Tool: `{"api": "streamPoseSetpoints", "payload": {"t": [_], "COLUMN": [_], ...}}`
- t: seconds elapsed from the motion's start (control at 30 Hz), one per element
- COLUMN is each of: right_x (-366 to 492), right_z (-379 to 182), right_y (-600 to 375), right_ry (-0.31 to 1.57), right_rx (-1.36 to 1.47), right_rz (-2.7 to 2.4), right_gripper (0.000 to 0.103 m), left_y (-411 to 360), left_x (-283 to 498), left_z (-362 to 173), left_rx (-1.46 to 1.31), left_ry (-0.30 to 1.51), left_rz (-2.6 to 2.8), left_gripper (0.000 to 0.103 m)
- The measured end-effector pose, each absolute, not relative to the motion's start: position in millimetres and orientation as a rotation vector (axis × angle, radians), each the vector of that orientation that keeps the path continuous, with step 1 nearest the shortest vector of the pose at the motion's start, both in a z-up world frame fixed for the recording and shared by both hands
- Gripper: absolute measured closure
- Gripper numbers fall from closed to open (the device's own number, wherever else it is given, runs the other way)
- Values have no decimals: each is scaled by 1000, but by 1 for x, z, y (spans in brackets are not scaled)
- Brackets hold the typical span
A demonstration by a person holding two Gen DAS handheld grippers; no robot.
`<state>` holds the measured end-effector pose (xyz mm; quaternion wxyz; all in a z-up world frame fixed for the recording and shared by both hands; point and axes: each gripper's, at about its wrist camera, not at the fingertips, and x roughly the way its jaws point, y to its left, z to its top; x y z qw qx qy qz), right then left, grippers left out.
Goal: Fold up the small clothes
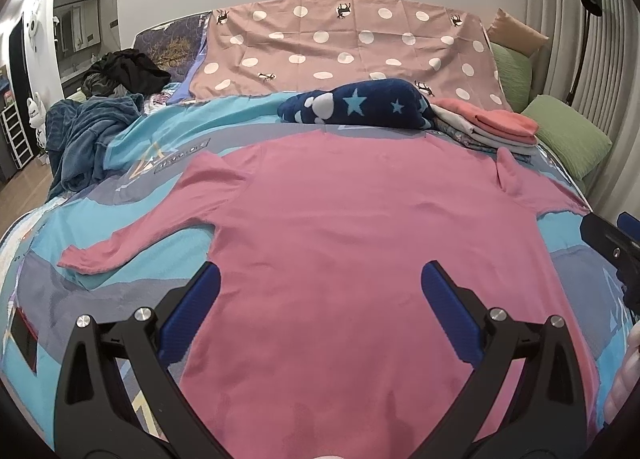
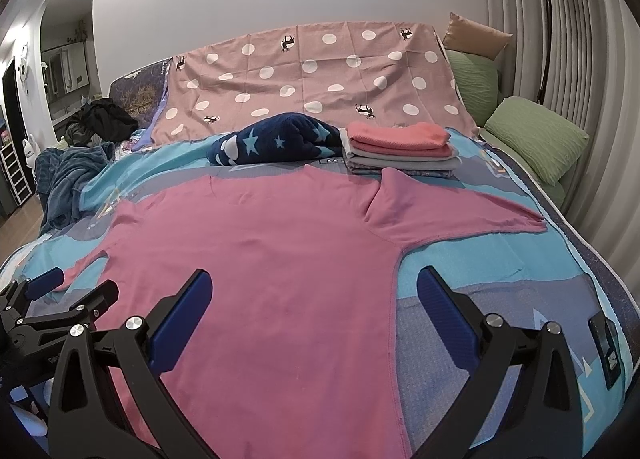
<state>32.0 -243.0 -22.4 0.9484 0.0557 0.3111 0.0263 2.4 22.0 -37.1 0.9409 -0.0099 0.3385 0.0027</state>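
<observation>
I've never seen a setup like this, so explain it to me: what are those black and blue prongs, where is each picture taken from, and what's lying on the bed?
The prongs are hand-held grasping tools, one per hand, each with a camera looking along its two fingers. One picture is from the left tool, the other from the right tool. Both stand open and hold nothing. A pink long-sleeved shirt lies spread flat on the patterned bedspread, sleeves out. Behind it sit a navy star-print blanket and a stack of folded clothes, beside green pillows.
</observation>
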Motion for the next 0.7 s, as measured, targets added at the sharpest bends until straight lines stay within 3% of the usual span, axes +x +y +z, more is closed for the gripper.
{"api": "streamPoseSetpoints", "payload": {"t": [0.27, 0.43, 0.53, 0.7], "right_x": [45, 59, 66, 77], "right_z": [-28, -35, -40, -48], "right_y": [-237, -236, -234, -230], "right_ry": [674, 718, 740, 767], "right_rx": [89, 89, 80, 61], "right_rz": [59, 47, 42, 32], "right_gripper": [1, 1, 1, 1], "left_y": [62, 142, 220, 347], "left_x": [15, 32, 43, 45], "left_z": [-51, -80, -107, -146], "left_rx": [-104, -250, -425, -708], "left_ry": [718, 792, 862, 878], "left_rz": [14, 106, 235, 487], "left_gripper": [4, 29, 39, 43]}}
